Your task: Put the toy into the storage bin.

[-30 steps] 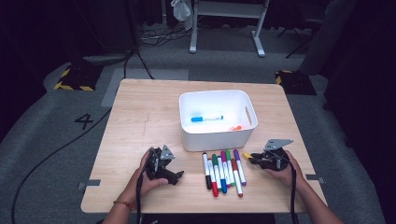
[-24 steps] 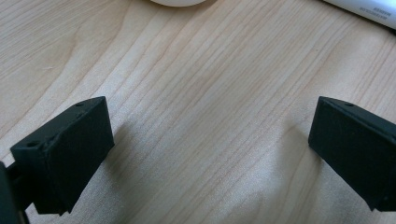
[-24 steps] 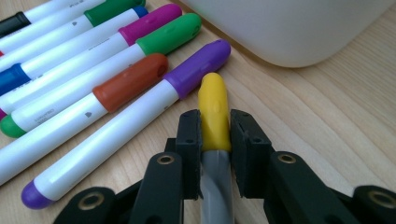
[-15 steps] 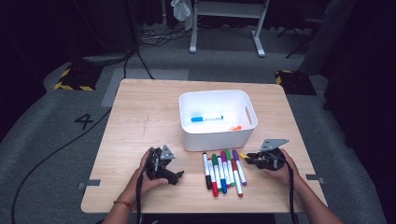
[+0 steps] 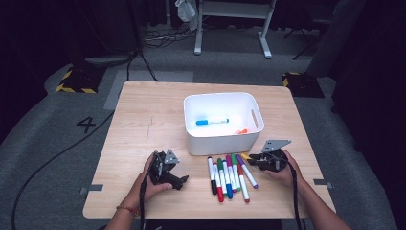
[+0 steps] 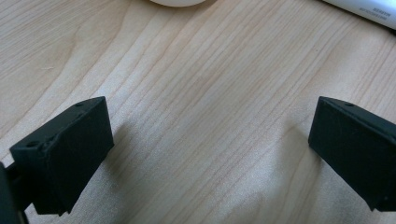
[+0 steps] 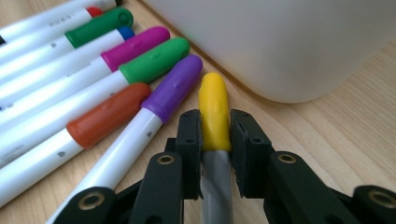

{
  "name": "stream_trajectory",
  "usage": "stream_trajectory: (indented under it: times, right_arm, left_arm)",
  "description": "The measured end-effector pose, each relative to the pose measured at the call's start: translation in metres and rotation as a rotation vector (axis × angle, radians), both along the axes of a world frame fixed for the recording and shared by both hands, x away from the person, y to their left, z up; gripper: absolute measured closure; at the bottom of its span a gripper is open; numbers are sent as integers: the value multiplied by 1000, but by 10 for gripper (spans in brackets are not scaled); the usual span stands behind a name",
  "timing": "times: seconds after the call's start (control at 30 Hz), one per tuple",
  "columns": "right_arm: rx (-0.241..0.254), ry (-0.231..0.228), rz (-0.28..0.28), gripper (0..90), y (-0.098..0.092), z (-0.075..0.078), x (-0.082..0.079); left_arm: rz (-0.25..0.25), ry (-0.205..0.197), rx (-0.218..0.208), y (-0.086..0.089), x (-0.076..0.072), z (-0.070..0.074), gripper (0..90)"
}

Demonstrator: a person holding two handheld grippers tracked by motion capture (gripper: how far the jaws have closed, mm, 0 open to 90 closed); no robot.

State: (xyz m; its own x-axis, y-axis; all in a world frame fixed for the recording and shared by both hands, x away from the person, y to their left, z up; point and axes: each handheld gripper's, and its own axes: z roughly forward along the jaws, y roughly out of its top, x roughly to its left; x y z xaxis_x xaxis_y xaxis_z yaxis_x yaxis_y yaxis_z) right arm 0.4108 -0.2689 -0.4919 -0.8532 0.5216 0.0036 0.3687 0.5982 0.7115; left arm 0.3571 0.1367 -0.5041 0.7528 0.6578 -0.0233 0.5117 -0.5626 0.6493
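Resting at about seven o'clock on the table [image 5: 143, 120], left gripper [image 5: 165, 168], jaws spread wide over bare wood with nothing between them. No risk there beyond a stray nudge toward the row of markers [image 5: 227, 175] lying just to its three o'clock. Farther right, right gripper [image 7: 215, 133] clamped tight on the yellow marker [image 7: 214, 109], pads pressing on both sides of its cap; marker low at the table, at about five o'clock, last of the row on that side and just in front of the white bin [image 5: 223, 143]. Likely slips from here: grip sits on the cap rather than the barrel, so a pull could pop the cap loose or let the smooth plastic slide out. Purple marker [image 7: 175, 88] lying touching or nearly touching the yellow one at its nine o'clock, so a careless lift could drag it and roll its neighbours, green [image 7: 154, 60], magenta [image 7: 135, 44] and orange-brown [image 7: 109, 114]. Bin wall rising close at twelve o'clock of the marker tip: a straight push forward would jam the tip against it, so a lift well above the rim needed before any move over. Inside the bin already, a blue marker [image 5: 212, 121] and an orange one [image 5: 241, 131] by the right wall.
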Motion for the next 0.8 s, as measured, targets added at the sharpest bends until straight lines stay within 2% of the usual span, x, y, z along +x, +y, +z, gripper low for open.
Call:
stream_trajectory:
  times: [0.23,0.4,0.43,0.5,0.63,0.67,0.8]
  right_arm:
    - [36,-15,-11,750,-9,9,0]
    - [61,-35,-3,750,-13,19,-6]
    - [70,-53,8,750,-16,27,-12]
    - [72,-60,12,750,-16,30,-14]
    - [117,-114,25,750,-24,55,-24]
    - [117,-114,25,750,-24,55,-24]
    - [159,-166,22,750,-33,81,-29]
  left_arm:
    - [0,1,0,0,0,0,0]
    - [-1,0,0,0,0,0,0]
    - [-1,0,0,0,0,0,0]
    - [-1,0,0,0,0,0,0]
    - [-1,0,0,0,0,0,0]
    - [-1,0,0,0,0,0,0]
    - [0,0,0,0,0,0,0]
